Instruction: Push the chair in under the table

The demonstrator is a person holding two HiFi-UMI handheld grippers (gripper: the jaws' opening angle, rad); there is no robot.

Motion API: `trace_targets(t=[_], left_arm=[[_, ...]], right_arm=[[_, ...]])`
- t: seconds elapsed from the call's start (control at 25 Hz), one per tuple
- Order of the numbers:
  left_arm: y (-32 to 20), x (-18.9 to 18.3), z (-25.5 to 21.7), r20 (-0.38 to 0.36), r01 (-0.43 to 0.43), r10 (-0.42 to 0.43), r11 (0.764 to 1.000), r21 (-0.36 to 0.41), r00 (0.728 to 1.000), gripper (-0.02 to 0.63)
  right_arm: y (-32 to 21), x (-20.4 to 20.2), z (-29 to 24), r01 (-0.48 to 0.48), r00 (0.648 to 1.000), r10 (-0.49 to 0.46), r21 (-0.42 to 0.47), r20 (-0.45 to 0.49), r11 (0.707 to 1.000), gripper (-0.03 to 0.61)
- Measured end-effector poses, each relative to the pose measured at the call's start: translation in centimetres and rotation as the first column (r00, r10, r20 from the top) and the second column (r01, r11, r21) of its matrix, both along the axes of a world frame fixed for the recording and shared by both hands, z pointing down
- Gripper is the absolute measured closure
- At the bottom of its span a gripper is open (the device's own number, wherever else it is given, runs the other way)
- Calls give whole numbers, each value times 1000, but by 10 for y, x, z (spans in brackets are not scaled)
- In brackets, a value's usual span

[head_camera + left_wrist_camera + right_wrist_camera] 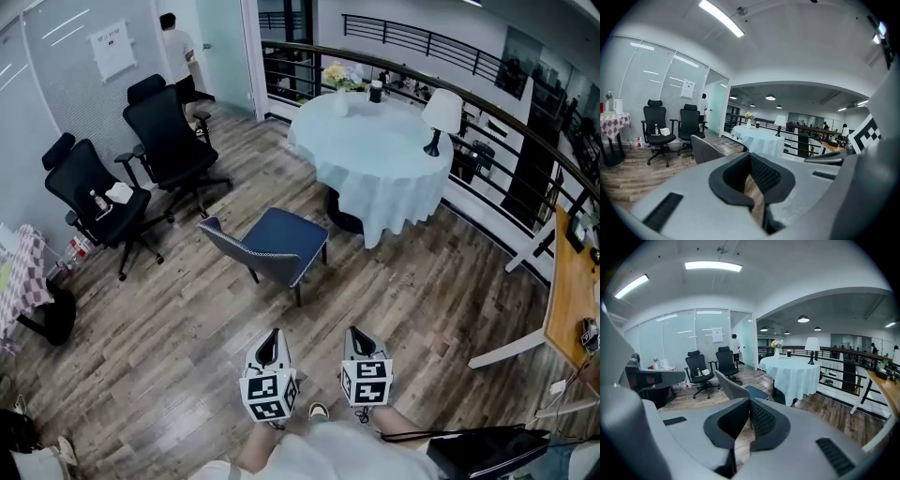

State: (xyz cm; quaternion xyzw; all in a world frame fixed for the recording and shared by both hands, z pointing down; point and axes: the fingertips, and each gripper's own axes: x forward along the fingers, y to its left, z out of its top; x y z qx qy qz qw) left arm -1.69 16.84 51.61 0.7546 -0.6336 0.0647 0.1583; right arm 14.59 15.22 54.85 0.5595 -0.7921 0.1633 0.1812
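Note:
A blue-grey chair (281, 242) stands on the wood floor, a short way out from the round table (384, 164) draped in a pale cloth. Its back faces me and its seat points toward the table. Both grippers are held side by side low in the head view, well short of the chair. My left gripper (270, 336) is shut and empty, and my right gripper (357, 333) is shut and empty too. The left gripper view shows the chair back (707, 149) ahead on the left and the table (761, 140) behind it. From the right gripper view the chair (732, 386) sits in front of the table (793, 372).
Two black office chairs (173, 141) (98, 197) stand at the left by a glass wall, where a person (176, 47) is. A lamp (441, 114) and flowers (336, 77) sit on the table. A curved railing (487, 112) runs behind it. A wooden desk (572, 291) is at the right.

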Motion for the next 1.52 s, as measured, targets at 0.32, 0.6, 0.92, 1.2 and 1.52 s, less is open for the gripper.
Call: trace_targets(t=[0.32,0.6,0.92,1.2,1.52], left_arm=[[-41,10,4,2,-4,4,1000,-9,1000,611],[-59,-4,8,-4,27,-27,999,-26,1000,611],[-105,-22,17,5,30,-30,999,-28,1000,611],[-166,-36,12,7,24,-24,1000,-14,1000,611],[-235,-56,7,0,16,-16,1000,-12,1000,611]], right_arm=[[-37,12,9,9,1000,-9,-27,-11,1000,560],[-62,-1,12,32,999,-32,-38,-2,999,560],[-101,-12,28,22,1000,-23,-65,-5,998,560],[-160,-21,22,4,1000,-4,-53,-11,999,560],[-226,-44,19,14,1000,-15,-64,-18,998,560]])
